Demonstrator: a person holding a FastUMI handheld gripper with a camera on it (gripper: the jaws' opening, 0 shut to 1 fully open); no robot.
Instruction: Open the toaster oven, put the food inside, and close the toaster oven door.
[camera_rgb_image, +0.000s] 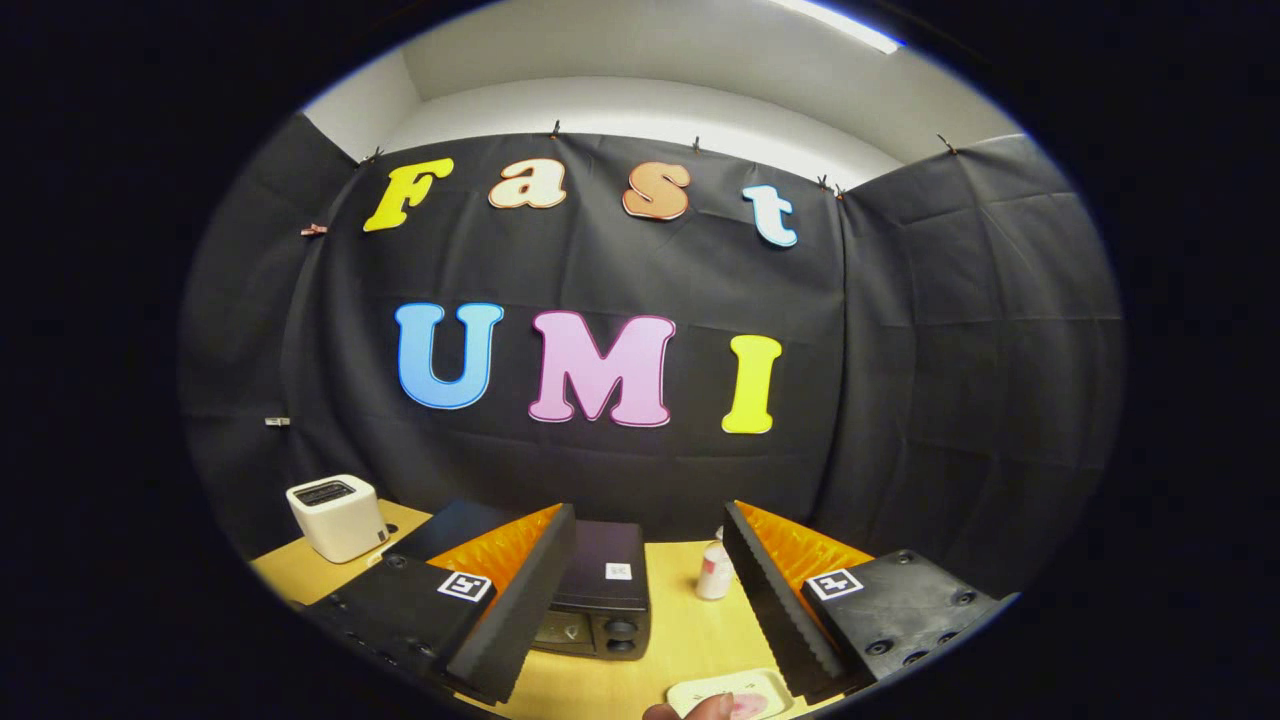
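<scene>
A black toaster oven (600, 590) sits on the wooden table (690, 630), partly hidden behind the left finger, its door and knobs facing me. My gripper (650, 600) hangs above the table, open, with nothing between its fingers. Close below the fingers lies a pale tray (725, 692) with a pink piece of food (748, 705) on it. A person's fingertip (690, 711) touches the tray's near edge. I cannot tell whether the oven door stands ajar.
A white slot toaster (337, 517) stands at the table's far left corner. A small white bottle (714, 572) with a red label stands right of the oven, by the right finger. Black cloth walls close the booth behind.
</scene>
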